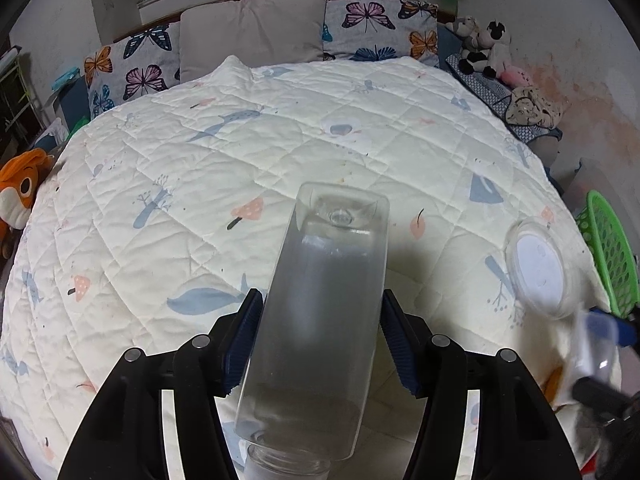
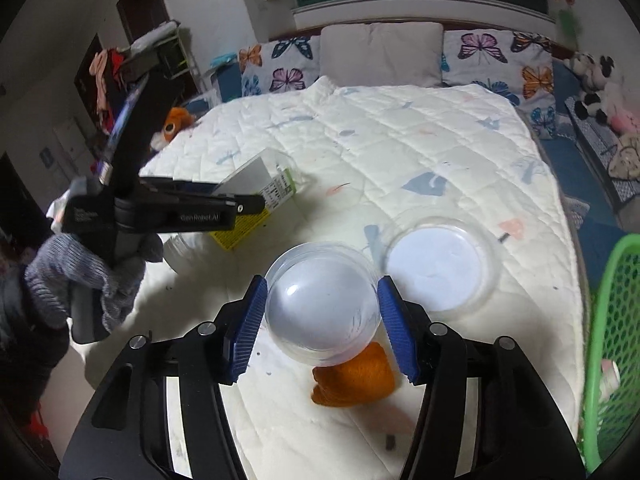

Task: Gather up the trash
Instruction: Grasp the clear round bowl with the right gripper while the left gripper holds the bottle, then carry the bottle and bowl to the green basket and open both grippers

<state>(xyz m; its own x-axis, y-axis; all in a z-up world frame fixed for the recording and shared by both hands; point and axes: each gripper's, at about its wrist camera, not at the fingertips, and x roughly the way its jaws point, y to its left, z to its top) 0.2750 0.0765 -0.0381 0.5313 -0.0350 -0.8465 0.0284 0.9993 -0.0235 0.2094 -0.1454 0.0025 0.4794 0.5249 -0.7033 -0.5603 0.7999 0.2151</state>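
Observation:
My left gripper (image 1: 322, 294) is shut on a clear plastic bottle (image 1: 328, 320), both blue pads pressed against its sides, the bottle's base pointing away over the quilt. The right wrist view shows that same bottle (image 2: 276, 188) with a yellow-green label, held by the left gripper (image 2: 256, 200) in a grey-gloved hand (image 2: 80, 276). A clear round plastic cup (image 2: 320, 308) sits between the pads of my right gripper (image 2: 322, 284), which is shut on it. A round clear lid (image 2: 440, 264) lies on the quilt just right of the cup. An orange scrap (image 2: 356, 376) lies below the cup.
A green mesh basket (image 2: 616, 320) stands at the bed's right edge, also seen as the basket (image 1: 608, 248) beside the lid (image 1: 538, 268). The white patterned quilt (image 1: 240, 140) covers the bed. Butterfly pillows (image 1: 132, 64) and plush toys (image 1: 484, 48) line the far side.

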